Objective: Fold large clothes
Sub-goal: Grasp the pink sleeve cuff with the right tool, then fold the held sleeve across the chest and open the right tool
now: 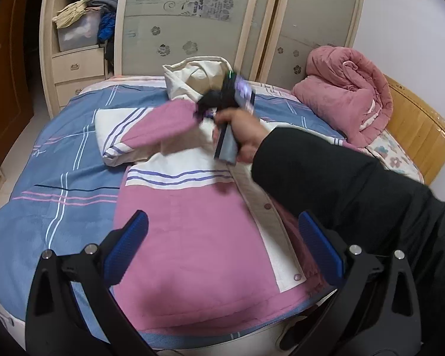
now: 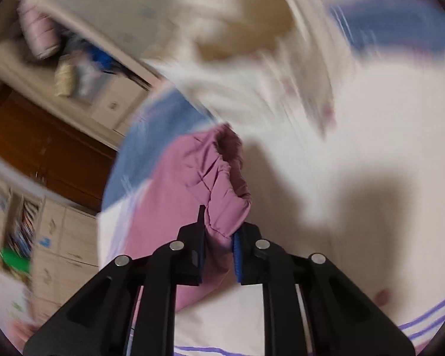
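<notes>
Cream wardrobe (image 1: 192, 14) with frosted floral doors, dark wooden door (image 1: 3, 68), plaid-sheeted bed (image 1: 53, 178), pale wall (image 1: 400, 14).

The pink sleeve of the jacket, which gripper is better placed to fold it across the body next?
Right. The right gripper is already shut on the pink sleeve at its cuff. The left gripper hovers open above the jacket near its hem, holding nothing, so it would probably have to travel up the bed.

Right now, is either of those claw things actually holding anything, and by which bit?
The right gripper pinches the pink sleeve of the jacket at its gathered cuff end. The left gripper is open, holding nothing.
</notes>
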Demonstrator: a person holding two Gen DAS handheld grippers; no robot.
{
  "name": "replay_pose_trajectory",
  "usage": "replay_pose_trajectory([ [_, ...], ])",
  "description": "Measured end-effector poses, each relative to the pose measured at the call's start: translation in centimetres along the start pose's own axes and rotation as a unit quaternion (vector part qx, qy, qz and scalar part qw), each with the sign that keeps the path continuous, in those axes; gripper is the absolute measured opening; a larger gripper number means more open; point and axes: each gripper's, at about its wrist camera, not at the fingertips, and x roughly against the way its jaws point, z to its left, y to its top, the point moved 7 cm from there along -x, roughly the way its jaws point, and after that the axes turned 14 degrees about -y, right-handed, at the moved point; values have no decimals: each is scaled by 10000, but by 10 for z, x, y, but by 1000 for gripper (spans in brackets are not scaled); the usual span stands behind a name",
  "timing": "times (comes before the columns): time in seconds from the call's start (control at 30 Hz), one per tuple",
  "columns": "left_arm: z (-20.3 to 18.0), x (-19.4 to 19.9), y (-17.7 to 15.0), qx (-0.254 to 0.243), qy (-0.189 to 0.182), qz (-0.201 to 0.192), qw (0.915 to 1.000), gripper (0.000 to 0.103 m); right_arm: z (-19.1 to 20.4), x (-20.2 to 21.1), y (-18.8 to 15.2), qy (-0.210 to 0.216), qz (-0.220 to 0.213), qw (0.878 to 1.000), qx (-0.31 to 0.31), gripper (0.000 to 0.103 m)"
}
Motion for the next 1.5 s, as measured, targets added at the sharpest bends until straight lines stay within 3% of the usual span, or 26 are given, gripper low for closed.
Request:
replay_pose_trajectory([
  [0.17, -6, -3, -1, -53, -84, 42, 9999, 101, 25, 112, 48, 169, -1244, 9899, 653, 15],
  [0.27, -9, -6, -2, -70, -119, 91, 9999, 101, 10, 160, 76, -109, -1896, 9783, 834, 15],
  [0.4, -14, -8, -2, -111, -180, 126, 9997, 101, -46, 183, 91, -699, -2261, 9683, 803, 15],
  [0.57, -18, -11, -5, -153, -206, 188, 9995, 101, -126, 141, 74, -1469, -2016, 9665, 600, 15],
  [0.73, -22, -18, -10, -224, -156, 316, 9991, 101, -203, 68, 45, -2230, -1424, 9638, 323, 15],
  [0.87, -24, -21, -12, -286, -99, 379, 9988, 101, -235, 26, 36, -2633, -1106, 9582, 171, 15],
  [1.03, -20, -23, -12, -226, -58, 400, 9989, 101, -238, 19, 42, -2717, -1246, 9543, 24, 18],
  [1.07, -18, -24, -12, -204, -55, 407, 9990, 101, -240, 15, 44, -2773, -1240, 9527, 39, 23],
  [1.13, -16, -26, -11, -174, -48, 408, 9990, 101, -240, 6, 39, -2845, -1027, 9531, 98, 50],
  [1.17, -16, -28, -11, -156, -40, 414, 9990, 101, -243, 4, 36, -2911, -949, 9520, 80, 68],
  [1.2, -16, -29, -11, -163, -47, 421, 9990, 101, -248, 8, 34, -2942, -1012, 9504, -47, 79],
  [1.27, -15, -32, -12, -186, -20, 470, 9987, 101, -258, 27, 30, -2786, -1288, 9505, -484, 85],
  [1.37, -7, -37, -12, -93, 121, 492, 9987, 101, -267, 80, 5, -2057, -1683, 9578, -1094, 88],
  [1.5, 2, -38, -12, 24, 373, 438, 9983, 101, -252, 162, -58, -1775, -1934, 9630, -615, 94],
])
